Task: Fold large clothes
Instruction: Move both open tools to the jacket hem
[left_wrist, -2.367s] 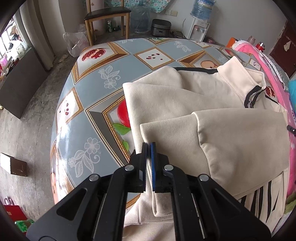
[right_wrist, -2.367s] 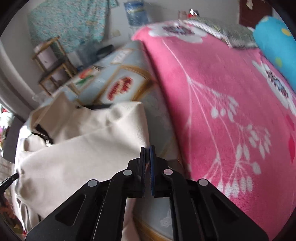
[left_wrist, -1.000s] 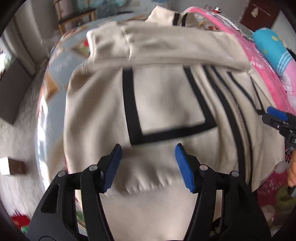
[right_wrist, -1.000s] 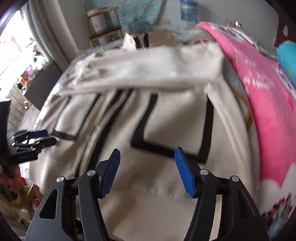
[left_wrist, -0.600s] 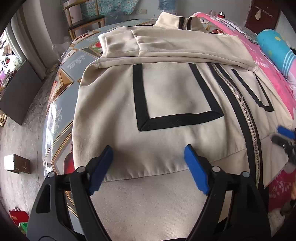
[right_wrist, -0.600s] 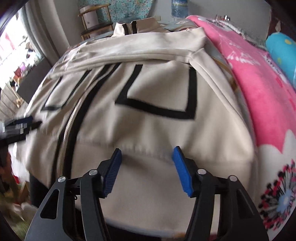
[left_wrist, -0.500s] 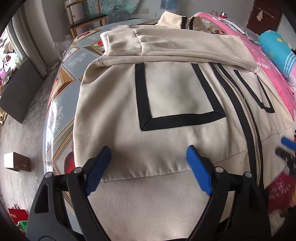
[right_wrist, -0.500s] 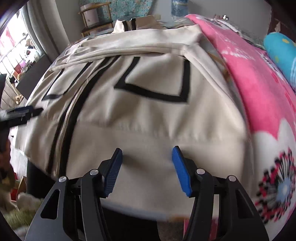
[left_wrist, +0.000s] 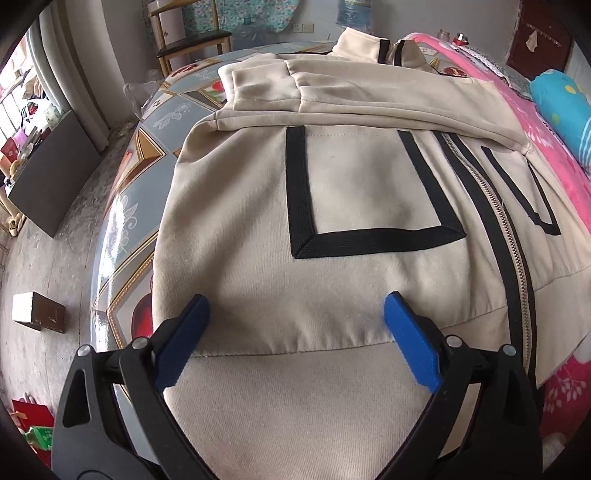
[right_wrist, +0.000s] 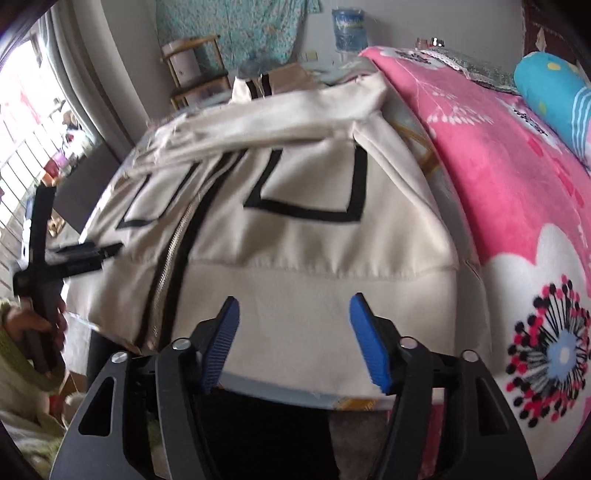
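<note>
You see a cream jacket (left_wrist: 369, 192) with black rectangular outlines and a black-edged silver zip (left_wrist: 506, 236), a blue-grey tablecloth (left_wrist: 155, 122) with gold-framed red fruit squares, a pink floral blanket (right_wrist: 517, 206), and blue gripper pads (left_wrist: 410, 347)

Left gripper (left_wrist: 293, 334): jaws spread wide, nothing between them, pointing forward and slightly down.
Left fingers (left_wrist: 181, 341): blue pads face each other across a broad gap; black arms angle outward from the base.
Left gripper from the right wrist view (right_wrist: 86, 253): seen side-on at the far left edge, blurred, its tips pointing toward the middle.
Left hand (right_wrist: 31, 319): wrapped around the black handle below that gripper, a green cuff at the wrist.
Right gripper (right_wrist: 293, 345): jaws apart, empty, aimed forward and level.
Right fingers (right_wrist: 369, 349): ribbed blue pads, a narrower gap than on the left one.
</note>
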